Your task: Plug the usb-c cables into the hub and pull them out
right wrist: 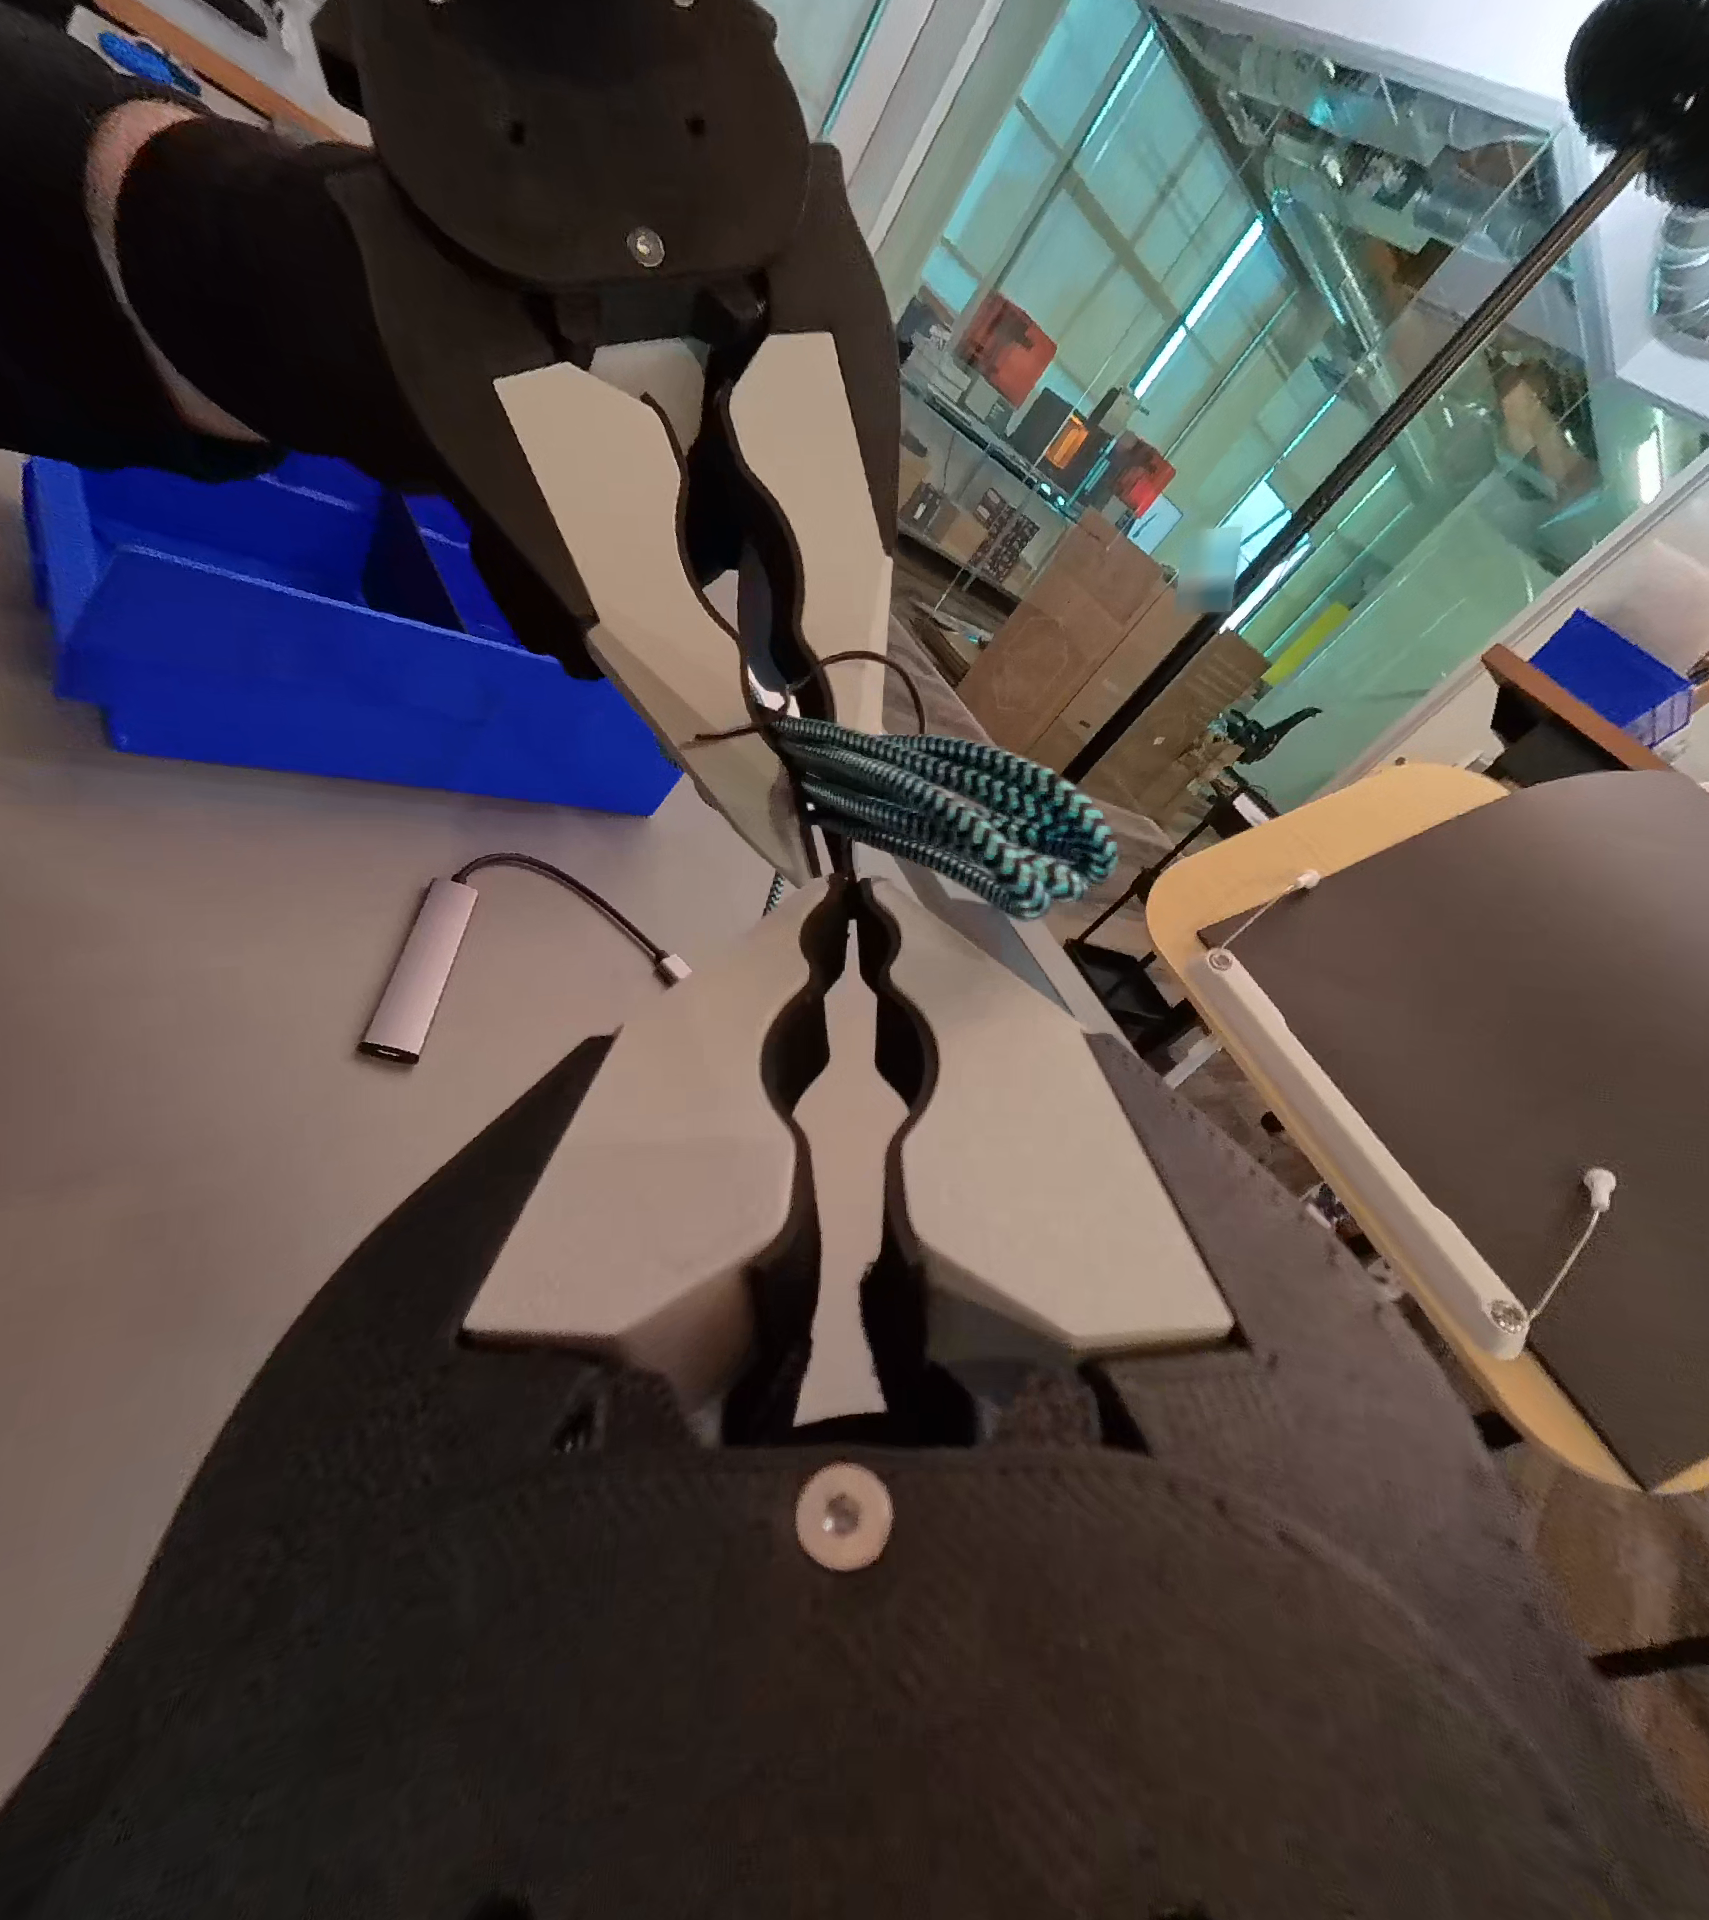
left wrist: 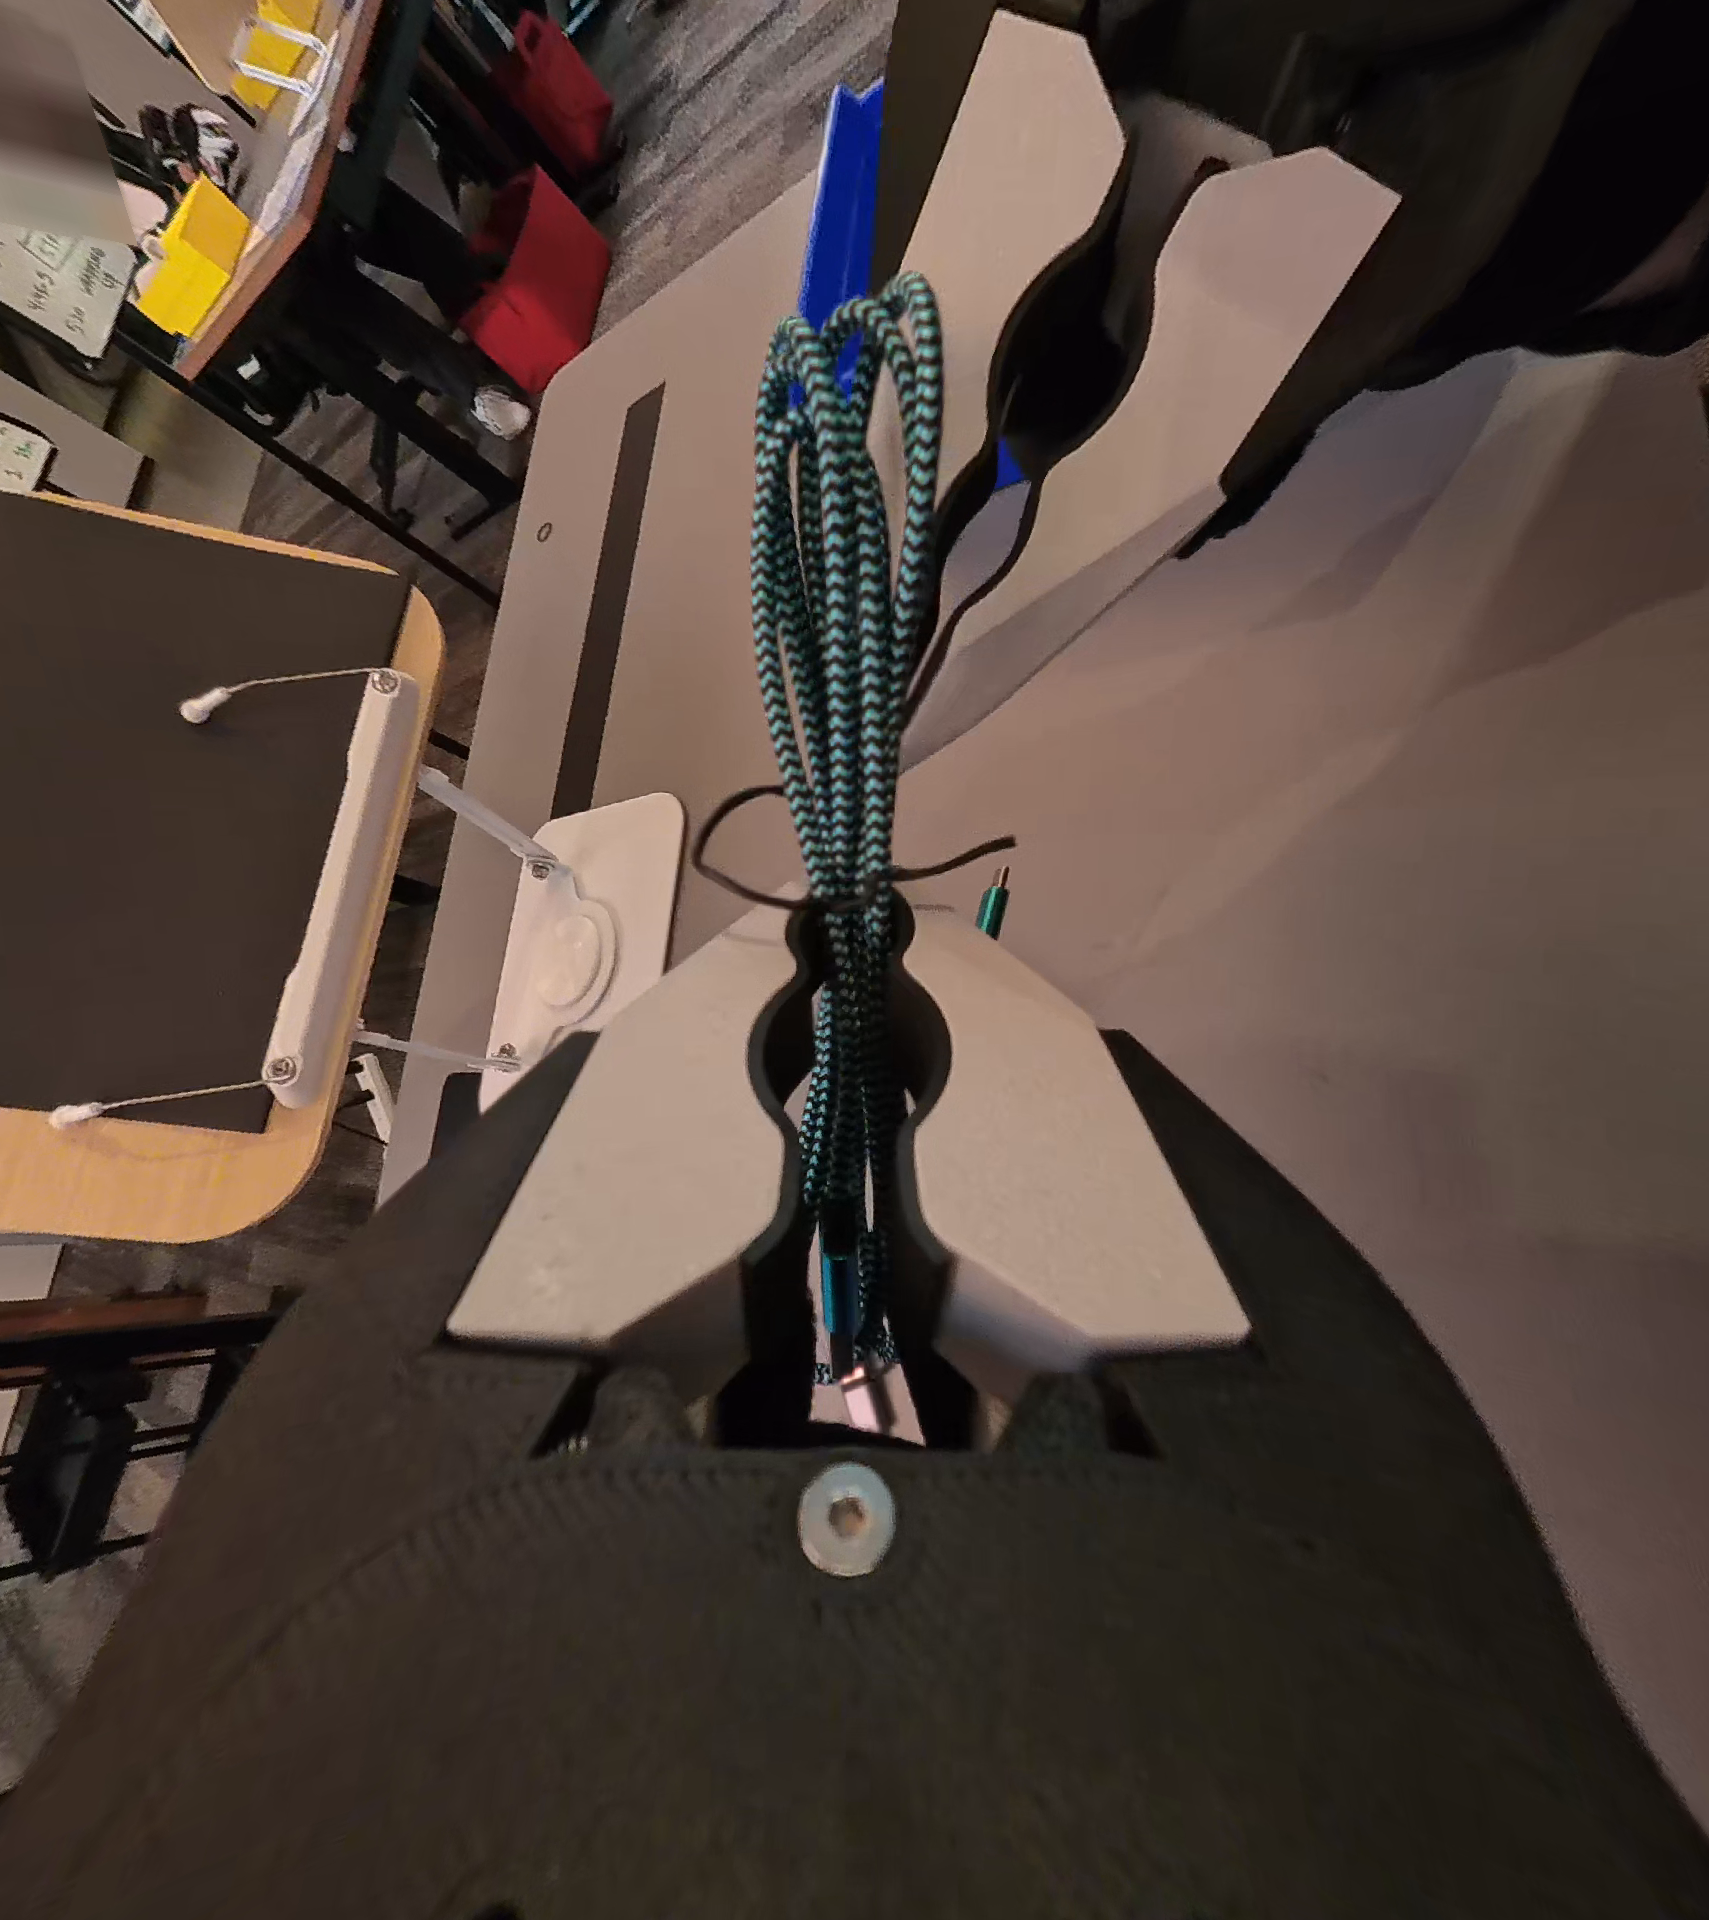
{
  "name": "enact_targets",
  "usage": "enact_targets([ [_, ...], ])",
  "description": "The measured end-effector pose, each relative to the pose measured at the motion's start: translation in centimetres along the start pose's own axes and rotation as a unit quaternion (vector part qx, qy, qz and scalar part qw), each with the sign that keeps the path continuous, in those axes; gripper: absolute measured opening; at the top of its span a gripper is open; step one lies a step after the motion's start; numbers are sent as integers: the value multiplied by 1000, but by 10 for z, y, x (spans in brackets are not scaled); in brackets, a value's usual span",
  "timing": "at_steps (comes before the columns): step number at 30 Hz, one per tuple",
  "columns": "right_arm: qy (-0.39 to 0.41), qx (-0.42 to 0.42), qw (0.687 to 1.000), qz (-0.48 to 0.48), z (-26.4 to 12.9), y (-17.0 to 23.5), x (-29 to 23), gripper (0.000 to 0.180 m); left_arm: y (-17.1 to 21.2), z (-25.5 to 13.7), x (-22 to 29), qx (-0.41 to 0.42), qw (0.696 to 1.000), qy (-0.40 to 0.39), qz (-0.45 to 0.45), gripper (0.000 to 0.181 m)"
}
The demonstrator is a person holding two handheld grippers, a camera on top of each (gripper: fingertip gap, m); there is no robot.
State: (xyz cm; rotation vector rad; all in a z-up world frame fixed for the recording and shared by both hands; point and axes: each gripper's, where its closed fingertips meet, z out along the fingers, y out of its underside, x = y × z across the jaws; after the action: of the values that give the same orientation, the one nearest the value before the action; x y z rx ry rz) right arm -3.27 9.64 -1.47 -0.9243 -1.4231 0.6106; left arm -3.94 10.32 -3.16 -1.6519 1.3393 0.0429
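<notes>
My left gripper [left wrist: 845, 920] is shut on a bundle of teal-and-black braided cable [left wrist: 845, 582], tied with a black twist tie [left wrist: 725, 842]. One teal USB-C plug [left wrist: 993, 906] sticks out beside the fingers, and another plug [left wrist: 842, 1294] lies between the jaws. In the right wrist view the left gripper [right wrist: 808, 831] reaches down from above, holding the bundle [right wrist: 943, 805] in the air. My right gripper [right wrist: 845, 888] is almost closed, its tips touching the bundle just under the left fingertips; what they pinch is hidden. The silver hub [right wrist: 410, 977] lies on the grey table [right wrist: 102, 1143], left of the right gripper.
A blue bin [right wrist: 310, 644] stands at the back of the table. The hub's short black lead ends in a plug [right wrist: 673, 969]. A small wooden side table with a black mat [right wrist: 1556, 1039] stands beyond the table's edge; it also shows in the left wrist view [left wrist: 102, 790]. The grippers are tip to tip, or close to it. The silver hub [right wrist: 410, 977] is about equally far from each gripper, around 25 cm.
</notes>
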Motion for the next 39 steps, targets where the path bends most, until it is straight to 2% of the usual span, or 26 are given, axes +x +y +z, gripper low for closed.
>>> enact_targets([
  [12, -36, 29, 999, 1, 3, -4, 0, 0, -8, -1, -13, 2, 999, -41, 27, 3],
  [18, -54, 72, 996, 27, -4, -14, 6, 0, -16, -3, -18, 17, 998, -55, 32, 4],
  [30, -122, 178, 976, 36, -26, -54, 19, 0, -51, -22, -19, 123, 992, -26, 21, 4],
  [34, -155, 181, 971, 17, -26, -57, 9, 0, -54, -23, -23, 128, 991, -34, 27, 4],
  [39, -147, 158, 976, -1, -23, -52, 11, 0, -53, -21, -28, 121, 990, -55, 42, 4],
])
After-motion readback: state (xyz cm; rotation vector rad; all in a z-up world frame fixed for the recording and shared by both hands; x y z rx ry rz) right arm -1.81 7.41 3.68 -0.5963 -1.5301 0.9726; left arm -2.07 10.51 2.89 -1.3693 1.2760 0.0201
